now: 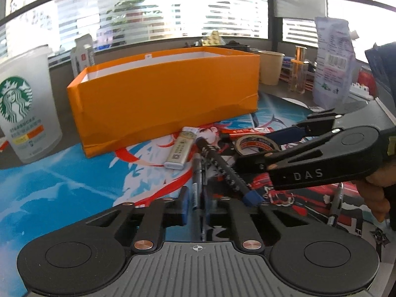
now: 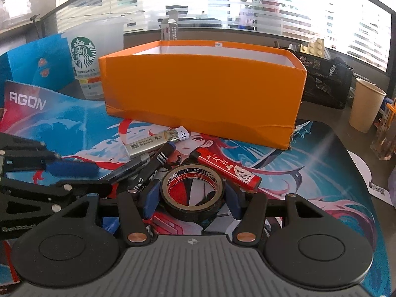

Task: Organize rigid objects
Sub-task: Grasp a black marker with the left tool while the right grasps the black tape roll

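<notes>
The tape roll point(image 2: 192, 193), its core printed "SYMBOL OF EXCELLE… VINYL TAPE", lies on the anime mat point(image 2: 321, 173) between the right gripper point(image 2: 192, 199) fingers, whose blue pads sit against its sides. The left gripper point(image 1: 196, 208) fingers have pinched nearly together on a thin pen point(image 1: 196, 180). Beside it lies a black marker point(image 2: 154, 167) marked "700". Only the right view shows "AGON" on the mat and "STARBUCKS" beneath the cup point(image 2: 85, 61) logo. The left view alone shows "DAS" on the other gripper and a labelled pouch point(image 1: 333, 61), its print too blurred to read. The orange box point(image 2: 203, 86) stands behind.
</notes>
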Available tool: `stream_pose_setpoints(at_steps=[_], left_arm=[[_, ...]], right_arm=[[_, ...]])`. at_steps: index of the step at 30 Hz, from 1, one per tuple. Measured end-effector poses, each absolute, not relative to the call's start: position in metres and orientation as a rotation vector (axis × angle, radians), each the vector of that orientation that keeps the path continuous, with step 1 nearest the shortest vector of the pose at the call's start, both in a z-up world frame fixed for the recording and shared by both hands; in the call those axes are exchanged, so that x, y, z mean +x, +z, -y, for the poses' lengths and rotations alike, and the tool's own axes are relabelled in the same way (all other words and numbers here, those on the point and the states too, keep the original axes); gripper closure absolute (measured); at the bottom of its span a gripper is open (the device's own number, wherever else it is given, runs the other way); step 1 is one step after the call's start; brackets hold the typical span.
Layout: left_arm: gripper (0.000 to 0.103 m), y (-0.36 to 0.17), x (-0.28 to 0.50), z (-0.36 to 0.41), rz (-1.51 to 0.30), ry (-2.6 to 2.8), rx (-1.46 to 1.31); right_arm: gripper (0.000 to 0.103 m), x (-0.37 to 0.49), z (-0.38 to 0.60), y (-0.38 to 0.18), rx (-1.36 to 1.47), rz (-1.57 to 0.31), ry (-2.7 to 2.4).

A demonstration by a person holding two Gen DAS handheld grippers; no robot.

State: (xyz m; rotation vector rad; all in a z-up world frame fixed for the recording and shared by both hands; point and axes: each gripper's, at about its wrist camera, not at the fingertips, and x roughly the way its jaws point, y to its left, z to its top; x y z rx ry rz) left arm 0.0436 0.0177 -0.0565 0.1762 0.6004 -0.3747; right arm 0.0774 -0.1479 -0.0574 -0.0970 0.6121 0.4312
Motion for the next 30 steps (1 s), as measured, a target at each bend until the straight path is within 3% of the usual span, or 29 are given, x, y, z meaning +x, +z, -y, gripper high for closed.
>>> stream_pose_setpoints(at_steps=[11,30], left_arm=[[0.096,-0.051,0.045,-0.026,-0.645,-0.370,0.064],[0.096,-0.013,0.043,-0.036,-0.554,-0.349,0.036]], right_arm=[[0.051,0.069,0.155,-0.051,-0.072,-0.598,0.422],[0.051,0.062,0.156,-0.039,-0.074,-0.557,0.428]])
